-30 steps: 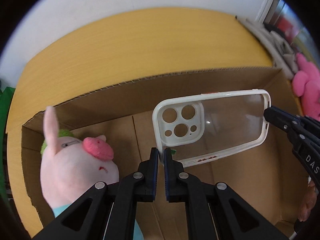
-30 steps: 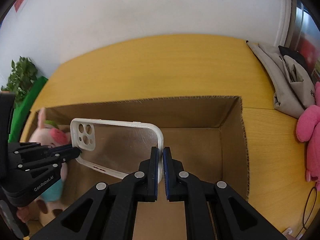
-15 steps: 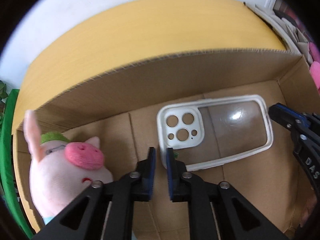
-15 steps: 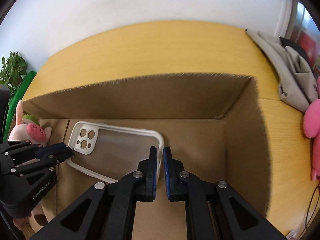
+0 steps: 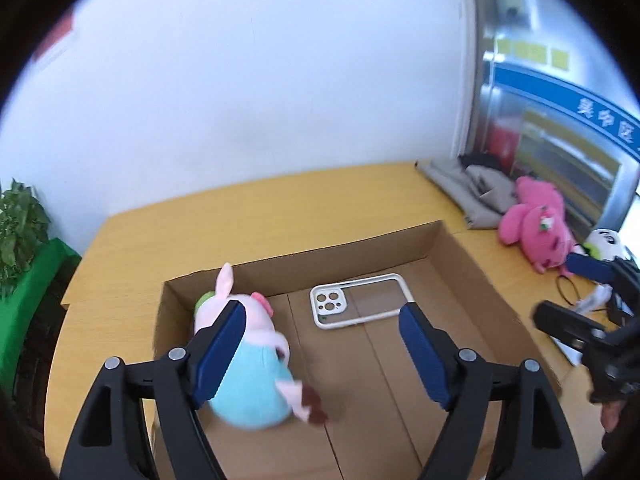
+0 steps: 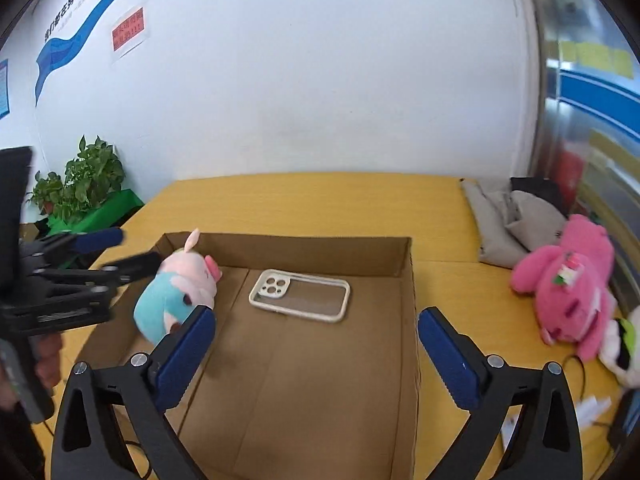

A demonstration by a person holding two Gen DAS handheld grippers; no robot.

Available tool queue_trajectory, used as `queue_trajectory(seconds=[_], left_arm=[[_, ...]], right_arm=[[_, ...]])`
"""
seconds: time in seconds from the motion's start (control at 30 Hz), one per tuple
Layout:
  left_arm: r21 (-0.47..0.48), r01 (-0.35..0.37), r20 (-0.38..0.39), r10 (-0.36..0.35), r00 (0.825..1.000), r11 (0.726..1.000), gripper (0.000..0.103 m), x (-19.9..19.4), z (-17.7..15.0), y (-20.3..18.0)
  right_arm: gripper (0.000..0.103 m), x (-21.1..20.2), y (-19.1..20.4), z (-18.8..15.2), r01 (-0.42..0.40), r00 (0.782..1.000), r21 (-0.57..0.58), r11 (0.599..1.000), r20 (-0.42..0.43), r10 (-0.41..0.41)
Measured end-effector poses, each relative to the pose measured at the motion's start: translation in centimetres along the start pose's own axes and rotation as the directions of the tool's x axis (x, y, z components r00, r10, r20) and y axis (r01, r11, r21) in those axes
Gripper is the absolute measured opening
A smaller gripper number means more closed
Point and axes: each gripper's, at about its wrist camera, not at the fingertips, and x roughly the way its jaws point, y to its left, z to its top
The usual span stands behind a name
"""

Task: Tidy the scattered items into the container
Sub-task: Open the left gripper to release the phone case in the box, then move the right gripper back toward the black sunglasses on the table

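Phone case (image 6: 300,295), white-rimmed and clear-backed, lies flat in cardboard box (image 6: 412,280).

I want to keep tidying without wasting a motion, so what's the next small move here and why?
Probably swing the right claw toward the pink plush bear on the table beside the cardboard box. Both claws are open and empty, the phone case and the pig plush already lie in the box, and the bear sits outside on the right claw's side.
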Motion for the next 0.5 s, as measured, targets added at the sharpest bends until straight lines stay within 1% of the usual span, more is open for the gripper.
queue_trajectory(seconds=[0.07,0.13,0.2,0.27,0.37,0.5], left_arm=[[-0.009,0.027,0.042,-0.027,0.999,1.000,0.080,-3.1,-2.0,-1.0],[-0.005,0.039,0.056,-0.039,0.998,0.999,0.081,-4.9,-3.8,-2.1],[-0.002,0.007,0.062,-0.007,0.998,1.000,0.081,-6.4,-5.5,-2.8],[-0.029,-0.007,0.064,0.009,0.998,1.000,0.081,-8.1,-7.0,-3.1],[-0.072,0.043,0.068,-0.038,0.997,0.996,0.081,-10.4,-8.9,-3.1],[-0.095,0.028,0.064,-0.022,0.998,0.995,0.081,-11.7,-10.1,-3.6]], right_arm=[[0.103,-2.0,1.2,-1.4,0.032,0.999,-0.007,0.999,0.015,-0.032],[0.103,-3.9,2.2,-2.8,0.040,0.999,-0.008,0.999,0.026,-0.040],[0.103,-5.4,2.7,-4.0,0.052,0.998,-0.012,0.999,0.027,-0.051],[0.103,-6.7,3.5,-5.3,0.079,0.997,-0.039,0.996,0.026,-0.078],[0.103,-8.4,4.4,-6.7,0.112,0.993,-0.088,0.990,0.036,-0.109],[0.103,-10.3,5.1,-8.6,0.113,0.993,-0.094,0.989,0.032,-0.111]])
